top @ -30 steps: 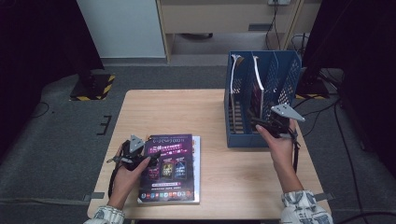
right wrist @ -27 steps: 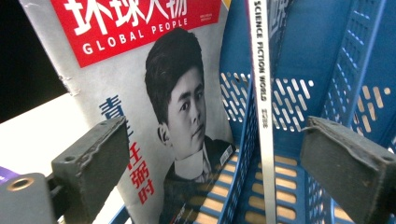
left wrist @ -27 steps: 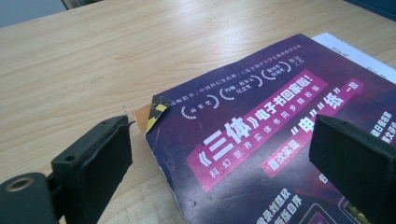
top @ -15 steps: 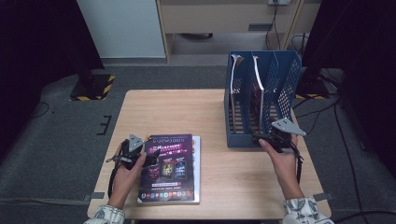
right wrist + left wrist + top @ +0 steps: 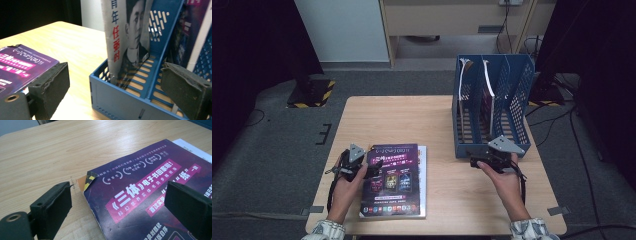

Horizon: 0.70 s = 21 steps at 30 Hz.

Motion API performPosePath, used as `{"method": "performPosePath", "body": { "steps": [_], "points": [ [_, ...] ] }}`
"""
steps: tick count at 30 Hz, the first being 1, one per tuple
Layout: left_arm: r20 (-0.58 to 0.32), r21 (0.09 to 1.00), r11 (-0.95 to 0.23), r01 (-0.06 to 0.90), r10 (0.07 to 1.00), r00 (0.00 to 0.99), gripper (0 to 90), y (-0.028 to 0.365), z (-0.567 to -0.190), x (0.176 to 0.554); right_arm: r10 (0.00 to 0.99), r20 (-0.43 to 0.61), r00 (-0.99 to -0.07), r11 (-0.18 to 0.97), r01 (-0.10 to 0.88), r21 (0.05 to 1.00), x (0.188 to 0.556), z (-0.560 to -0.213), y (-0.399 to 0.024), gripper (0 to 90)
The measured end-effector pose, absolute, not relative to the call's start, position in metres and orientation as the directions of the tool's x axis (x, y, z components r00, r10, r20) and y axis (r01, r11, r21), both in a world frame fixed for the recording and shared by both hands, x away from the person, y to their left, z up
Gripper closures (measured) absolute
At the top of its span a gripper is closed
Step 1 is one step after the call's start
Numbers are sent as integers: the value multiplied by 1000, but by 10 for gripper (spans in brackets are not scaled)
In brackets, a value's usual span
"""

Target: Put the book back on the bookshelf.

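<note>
Magazine (image 5: 394,180): thin, floppy, glossy, likely slippery, flat on table (image 5: 412,120); pinch near spine corner. Left gripper (image 5: 362,170), right gripper (image 5: 477,161): jaws spread

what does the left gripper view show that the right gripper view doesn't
Left gripper view: the magazine's curled near corner, a white sheet under its far edge, and the left gripper open astride its edge. Right gripper view: the blue file rack, a portrait magazine upright inside, and the open right gripper. Both: the purple magazine on the wooden table.
</note>
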<state>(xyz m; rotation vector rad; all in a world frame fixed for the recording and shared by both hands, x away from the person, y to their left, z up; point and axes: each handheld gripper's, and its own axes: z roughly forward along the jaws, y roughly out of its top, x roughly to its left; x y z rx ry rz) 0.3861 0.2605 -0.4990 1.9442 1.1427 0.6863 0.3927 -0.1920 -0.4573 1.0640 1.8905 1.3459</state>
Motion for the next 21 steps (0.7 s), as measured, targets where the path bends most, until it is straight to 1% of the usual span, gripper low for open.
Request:
{"method": "performPosePath", "body": {
  "steps": [7, 21],
  "points": [
    [58, 829, -293, 477, 892, 448, 71, 262, -498, 386, 843, -8, -537, 175, 261, 949, 387, -456, -183, 134],
    [41, 827, -284, 485, 891, 453, 71, 262, -499, 386, 801, -18, -598, 231, 282, 931, 381, -462, -156, 105]
  ]
}}
